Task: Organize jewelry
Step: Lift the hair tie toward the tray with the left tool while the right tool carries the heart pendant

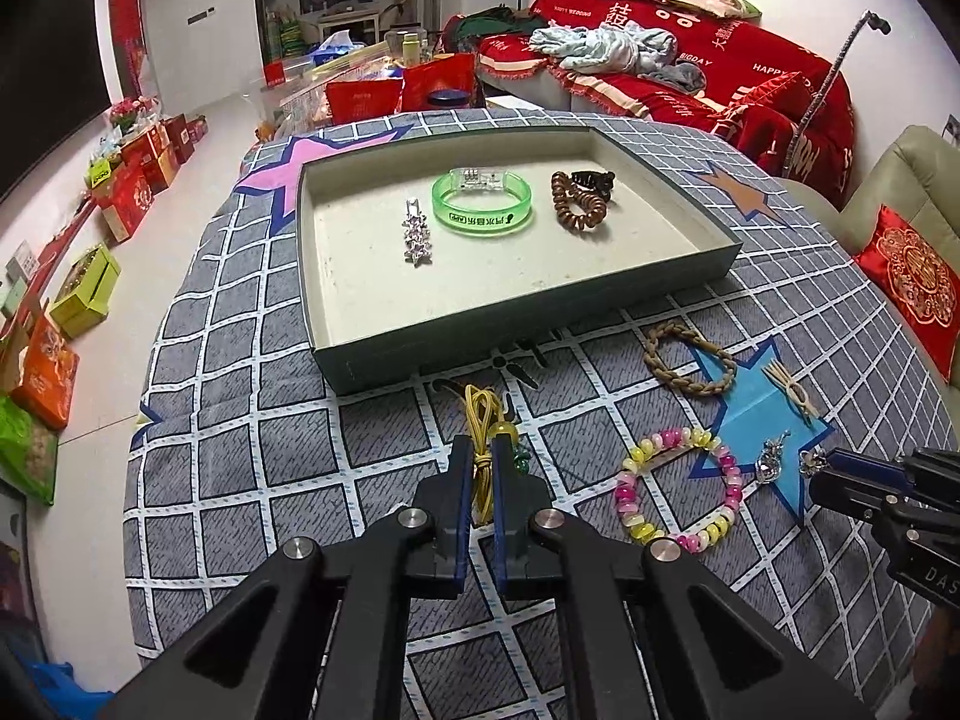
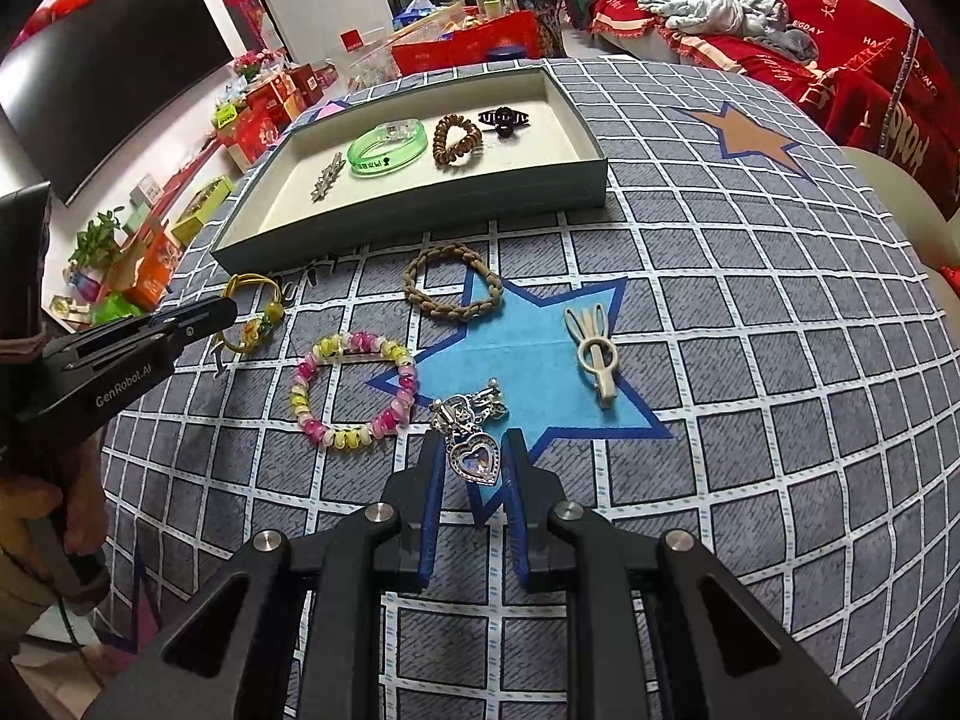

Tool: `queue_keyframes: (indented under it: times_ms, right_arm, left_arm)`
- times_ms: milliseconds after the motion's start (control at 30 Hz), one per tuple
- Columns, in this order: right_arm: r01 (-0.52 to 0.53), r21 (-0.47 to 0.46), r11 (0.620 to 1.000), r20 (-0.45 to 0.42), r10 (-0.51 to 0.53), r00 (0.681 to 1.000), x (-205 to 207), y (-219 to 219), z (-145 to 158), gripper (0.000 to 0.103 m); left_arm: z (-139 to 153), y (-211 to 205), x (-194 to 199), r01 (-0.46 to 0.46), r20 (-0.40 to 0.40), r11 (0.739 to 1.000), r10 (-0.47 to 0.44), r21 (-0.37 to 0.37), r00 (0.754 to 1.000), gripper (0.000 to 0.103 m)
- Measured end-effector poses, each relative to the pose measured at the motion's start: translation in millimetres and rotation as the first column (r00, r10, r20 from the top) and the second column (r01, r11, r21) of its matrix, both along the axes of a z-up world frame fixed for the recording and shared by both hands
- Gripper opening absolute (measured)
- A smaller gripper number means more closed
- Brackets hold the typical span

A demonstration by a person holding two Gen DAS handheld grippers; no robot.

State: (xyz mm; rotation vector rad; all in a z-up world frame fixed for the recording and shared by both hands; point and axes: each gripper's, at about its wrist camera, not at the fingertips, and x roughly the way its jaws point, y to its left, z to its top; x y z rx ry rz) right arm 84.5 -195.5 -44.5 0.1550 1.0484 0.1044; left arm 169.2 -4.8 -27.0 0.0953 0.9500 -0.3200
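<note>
A shallow grey tray (image 1: 528,315) (image 2: 420,219) holds a silver star clip (image 1: 416,235), a green bangle (image 1: 482,202), a brown coil tie (image 1: 579,203) and a black claw clip (image 2: 505,117). My left gripper (image 1: 480,450) is shut on a yellow cord bracelet (image 1: 480,420) (image 2: 255,312) lying on the cloth. My right gripper (image 2: 474,444) is open, its fingers on either side of a silver heart charm (image 2: 474,456). A pink-yellow bead bracelet (image 2: 354,390), a braided brown band (image 2: 453,291) and a beige hair clip (image 2: 594,348) lie on the cloth.
The round table has a grey checked cloth with stars (image 2: 750,360). A red sofa (image 1: 690,78) stands behind, a beige chair with a red cushion (image 1: 912,282) to the right, gift boxes (image 1: 138,180) on the floor at left.
</note>
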Motion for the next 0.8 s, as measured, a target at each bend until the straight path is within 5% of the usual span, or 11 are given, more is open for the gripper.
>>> queue_keyframes:
  times_ms: [467, 800]
  right_arm:
    - [-0.002, 0.047, 0.999, 0.050, 0.000, 0.999, 17.0, -7.1, 25.9, 0.021]
    - [-0.036, 0.069, 0.997, 0.106, 0.028, 0.994, 85.3, -4.4, 58.3, 0.021]
  left_arm:
    - [53.9, -2.9, 6.1, 0.041, 0.085, 0.997, -0.036, -0.063, 0.996, 0.022]
    - [69.5, -6.8, 50.0, 0.035, 0.124, 0.996, -0.026, -0.076, 0.992, 0.022]
